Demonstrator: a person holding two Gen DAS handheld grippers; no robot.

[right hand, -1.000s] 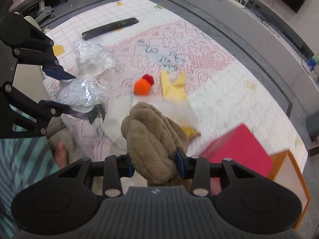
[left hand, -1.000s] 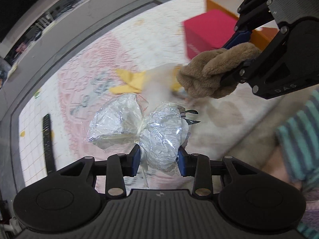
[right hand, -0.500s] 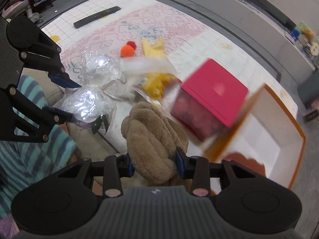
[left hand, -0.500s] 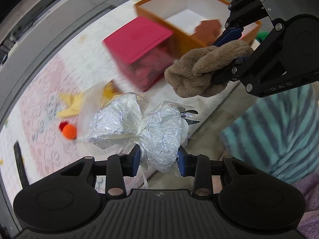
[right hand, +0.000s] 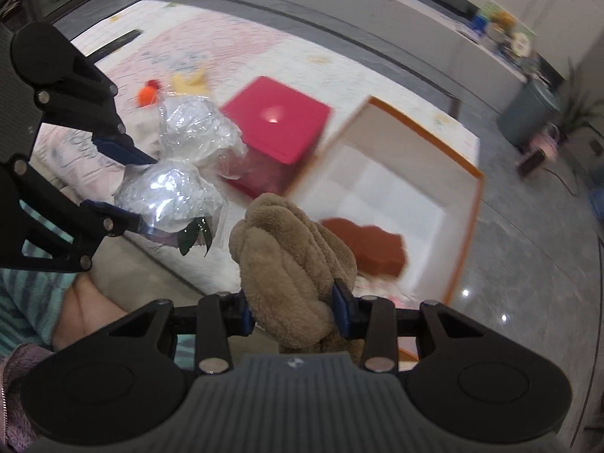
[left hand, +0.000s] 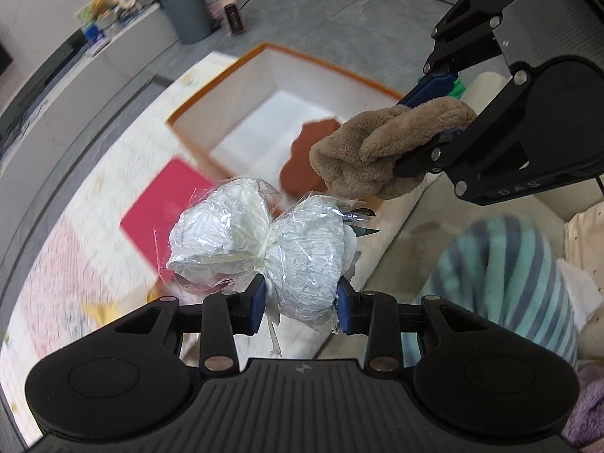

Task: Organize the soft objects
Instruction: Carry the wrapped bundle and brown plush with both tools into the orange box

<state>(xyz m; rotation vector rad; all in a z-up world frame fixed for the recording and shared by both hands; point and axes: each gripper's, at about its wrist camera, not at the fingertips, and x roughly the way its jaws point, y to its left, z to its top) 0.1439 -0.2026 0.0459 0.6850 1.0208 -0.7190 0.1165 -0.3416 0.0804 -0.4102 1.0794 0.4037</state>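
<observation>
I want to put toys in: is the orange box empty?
Not empty: the open orange box has a reddish-brown thing lying on its white floor; the rest looks bare.

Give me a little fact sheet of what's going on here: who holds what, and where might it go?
left gripper: jaws closed on a plastic-wrapped white bundle
right gripper: jaws closed on a brown plush toy
open box: orange rim, white inside, brown piece within
red box: lid on, beside open box
likely destination: open box
</observation>
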